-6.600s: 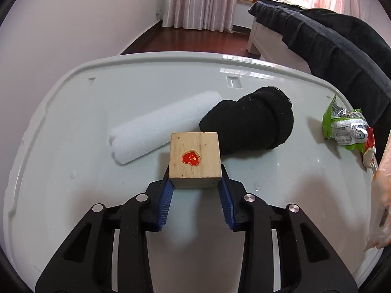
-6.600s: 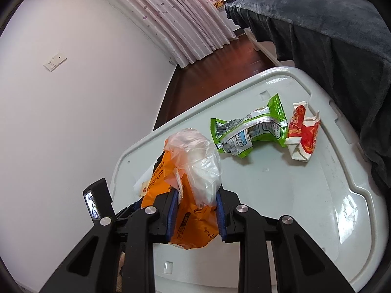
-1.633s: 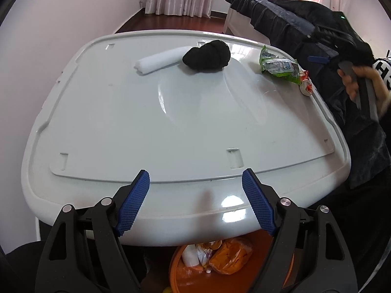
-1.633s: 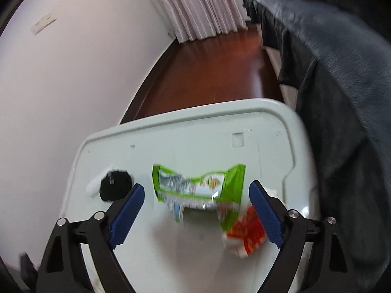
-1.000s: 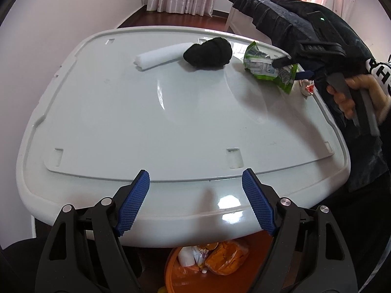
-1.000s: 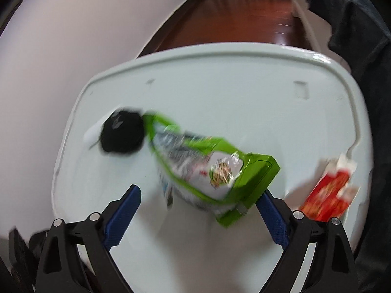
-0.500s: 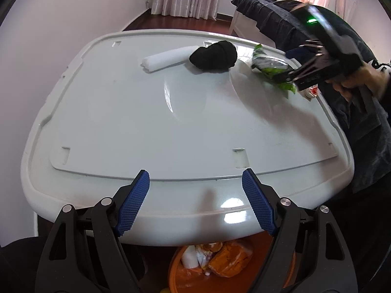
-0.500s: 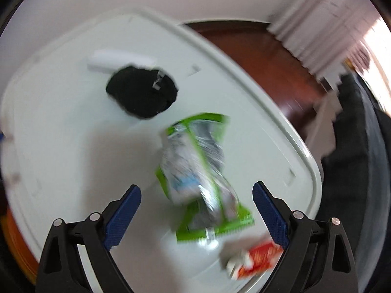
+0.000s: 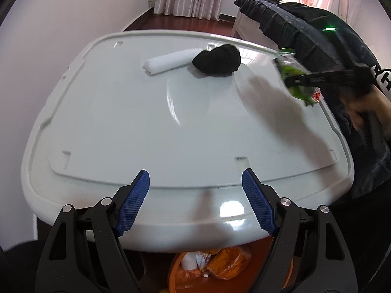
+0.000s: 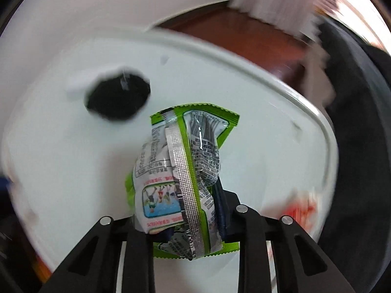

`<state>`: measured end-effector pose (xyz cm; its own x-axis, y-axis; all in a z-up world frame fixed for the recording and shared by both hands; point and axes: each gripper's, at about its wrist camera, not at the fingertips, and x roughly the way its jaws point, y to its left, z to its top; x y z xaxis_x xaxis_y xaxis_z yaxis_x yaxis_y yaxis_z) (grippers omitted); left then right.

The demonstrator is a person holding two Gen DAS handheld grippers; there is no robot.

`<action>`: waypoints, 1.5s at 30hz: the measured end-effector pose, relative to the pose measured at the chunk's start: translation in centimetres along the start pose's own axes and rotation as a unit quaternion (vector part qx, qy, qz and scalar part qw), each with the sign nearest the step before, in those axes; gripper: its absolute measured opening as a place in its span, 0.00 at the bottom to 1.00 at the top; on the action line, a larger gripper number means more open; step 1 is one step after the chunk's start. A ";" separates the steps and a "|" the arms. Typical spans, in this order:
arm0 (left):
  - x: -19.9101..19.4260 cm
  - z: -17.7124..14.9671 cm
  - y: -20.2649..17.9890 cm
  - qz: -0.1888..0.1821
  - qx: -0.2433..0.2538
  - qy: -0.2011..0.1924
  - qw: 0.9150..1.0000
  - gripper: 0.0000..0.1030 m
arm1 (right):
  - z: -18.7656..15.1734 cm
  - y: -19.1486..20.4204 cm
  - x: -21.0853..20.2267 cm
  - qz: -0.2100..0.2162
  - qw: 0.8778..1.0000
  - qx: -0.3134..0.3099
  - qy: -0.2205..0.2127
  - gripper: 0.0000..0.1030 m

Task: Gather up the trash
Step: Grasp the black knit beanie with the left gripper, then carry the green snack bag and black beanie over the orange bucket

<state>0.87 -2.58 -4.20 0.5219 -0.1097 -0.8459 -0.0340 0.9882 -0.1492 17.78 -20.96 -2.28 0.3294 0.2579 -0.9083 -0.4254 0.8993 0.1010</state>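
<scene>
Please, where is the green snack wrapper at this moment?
The green snack wrapper is pinched in the right gripper, at the table's far right side, right of the black sock.

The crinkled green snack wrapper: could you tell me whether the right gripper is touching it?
Touching. The right wrist view shows the right gripper shut on the crinkled green snack wrapper, its jaws pinching the wrapper's lower part.

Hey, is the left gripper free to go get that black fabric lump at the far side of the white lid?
Probably yes. The left gripper is open and empty, and the white lid lies bare between it and the black fabric lump. The foam roll only touches the lump's side.
</scene>
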 end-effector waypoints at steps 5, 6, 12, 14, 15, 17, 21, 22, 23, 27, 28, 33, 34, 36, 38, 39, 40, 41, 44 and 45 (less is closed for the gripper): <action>0.7 3.9 -1.6 -0.010 0.030 -0.014 0.999 0.74 | -5.7 -0.1 -6.8 0.100 0.977 0.147 -0.114 0.25; 1.3 5.5 -2.4 -0.018 0.047 -0.019 0.999 0.74 | -6.3 -0.2 -7.0 0.108 0.973 0.159 -0.129 0.25; 6.0 12.6 -5.0 -0.088 0.152 -0.009 0.985 0.74 | -8.8 -2.0 -4.8 0.092 0.964 0.212 -0.133 0.25; 7.4 14.0 -5.3 -0.082 0.189 -0.001 0.979 0.74 | -8.7 -2.8 -4.4 0.099 0.959 0.231 -0.130 0.25; 8.5 14.7 -5.4 -0.077 0.221 0.007 0.972 0.74 | -8.6 -2.9 -4.6 0.098 0.957 0.236 -0.134 0.25; 9.6 15.3 -5.6 -0.065 0.255 0.014 0.965 0.74 | -8.5 -3.3 -4.8 0.101 0.954 0.244 -0.143 0.25; 11.3 15.6 -6.3 -0.063 0.338 0.004 0.939 0.74 | -7.7 -3.5 -5.1 0.103 0.951 0.248 -0.154 0.25; 11.8 15.7 -6.3 -0.060 0.347 0.006 0.936 0.74 | -7.6 -3.4 -4.9 0.104 0.951 0.248 -0.152 0.25; 12.6 15.9 -6.3 -0.056 0.353 0.012 0.934 0.74 | -7.6 -3.3 -4.8 0.103 0.952 0.247 -0.150 0.26; 14.5 16.6 -5.5 -0.063 0.350 0.024 0.934 0.74 | -7.4 -2.6 -4.2 0.107 0.954 0.246 -0.136 0.26; 15.0 16.7 -5.3 -0.064 0.348 0.026 0.935 0.74 | -7.4 -2.4 -4.2 0.109 0.954 0.246 -0.135 0.26; 15.5 16.1 -5.5 -0.054 0.363 0.012 0.930 0.50 | -6.7 -1.4 -3.9 0.108 0.957 0.236 -0.132 0.26; 15.4 16.0 -5.4 -0.051 0.360 0.009 0.932 0.48 | -6.6 -1.3 -3.8 0.108 0.957 0.236 -0.131 0.26; 15.2 15.9 -5.4 -0.045 0.353 0.005 0.935 0.46 | -6.5 -1.1 -3.6 0.110 0.957 0.235 -0.127 0.26; 14.5 15.9 -5.3 -0.046 0.335 0.002 0.941 0.44 | -6.4 -0.9 -3.6 0.108 0.958 0.234 -0.127 0.26; 13.8 16.0 -5.2 -0.051 0.324 -0.002 0.945 0.44 | -6.4 -0.9 -3.6 0.106 0.958 0.234 -0.127 0.26; 13.2 16.1 -5.2 -0.057 0.315 -0.005 0.947 0.44 | -6.4 -1.0 -3.7 0.104 0.958 0.235 -0.129 0.26; 12.4 16.2 -5.1 -0.067 0.304 -0.010 0.950 0.44 | -6.5 -1.0 -3.9 0.103 0.957 0.238 -0.132 0.26; 9.0 16.6 -5.0 -0.090 0.273 -0.031 0.957 0.44 | -6.9 -1.4 -4.7 0.095 0.953 0.248 -0.143 0.26; 7.4 16.7 -4.9 -0.096 0.262 -0.039 0.960 0.44 | -6.9 -1.5 -4.9 0.093 0.953 0.250 -0.147 0.26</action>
<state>19.16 -6.47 -1.22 0.5391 -0.3063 -0.7846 0.4908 0.8712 -0.0029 10.98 -26.02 -0.83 0.5397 0.4512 -0.7107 -0.0690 0.8651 0.4969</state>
